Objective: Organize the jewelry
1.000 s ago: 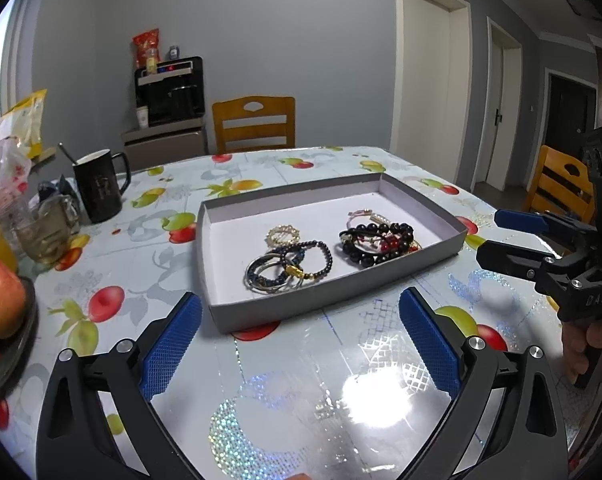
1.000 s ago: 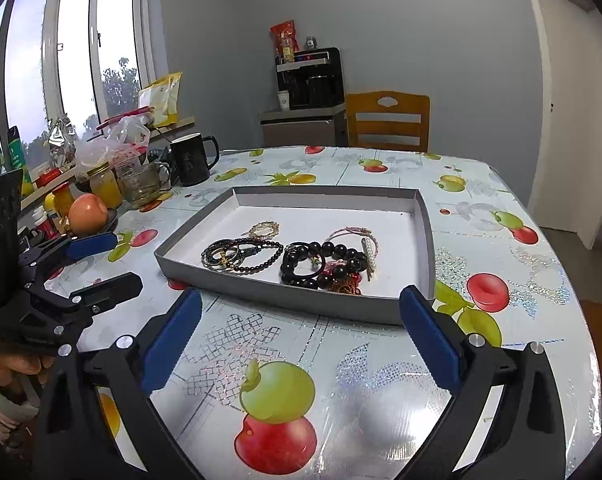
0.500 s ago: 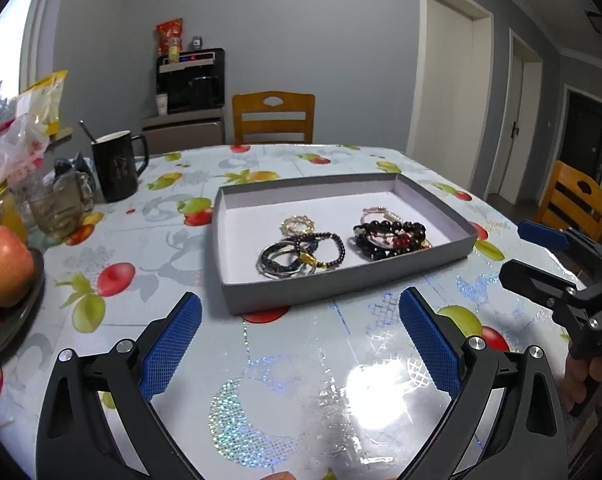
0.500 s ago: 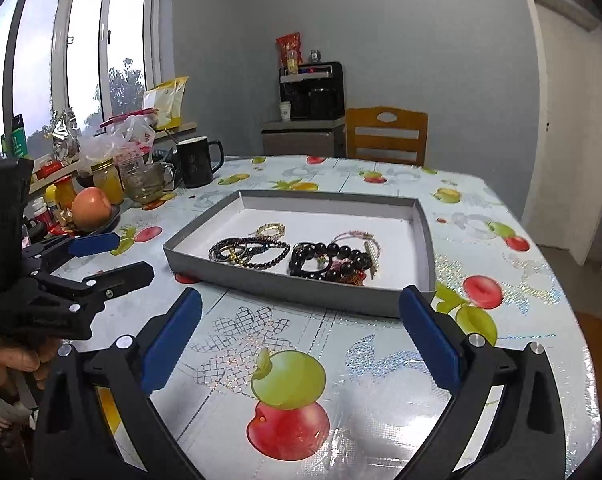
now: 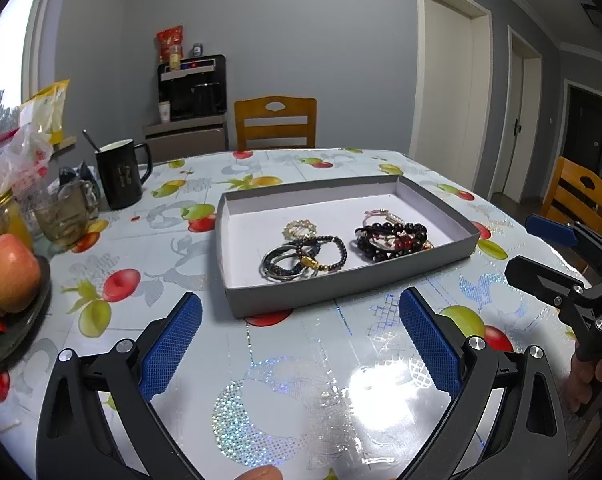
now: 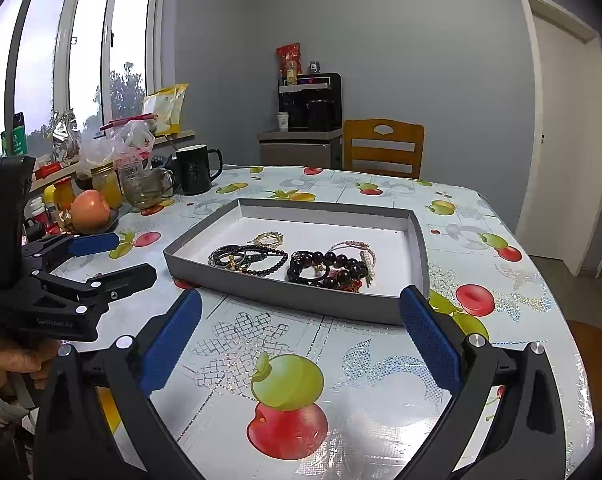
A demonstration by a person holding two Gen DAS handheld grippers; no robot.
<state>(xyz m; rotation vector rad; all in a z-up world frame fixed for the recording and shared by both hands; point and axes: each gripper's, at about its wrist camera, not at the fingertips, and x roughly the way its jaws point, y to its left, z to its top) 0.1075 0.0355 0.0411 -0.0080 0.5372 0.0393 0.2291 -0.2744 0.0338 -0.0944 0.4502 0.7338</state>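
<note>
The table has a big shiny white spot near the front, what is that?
In the left wrist view it is glare: light bouncing off the glossy tablecloth. In the right wrist view, bright windows wash out white, and the fisheye lens bends the door.

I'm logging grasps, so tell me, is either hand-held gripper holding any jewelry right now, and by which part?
Nothing is held. The left hand-held gripper and right hand-held gripper are both open above the table, short of the tray.
</note>
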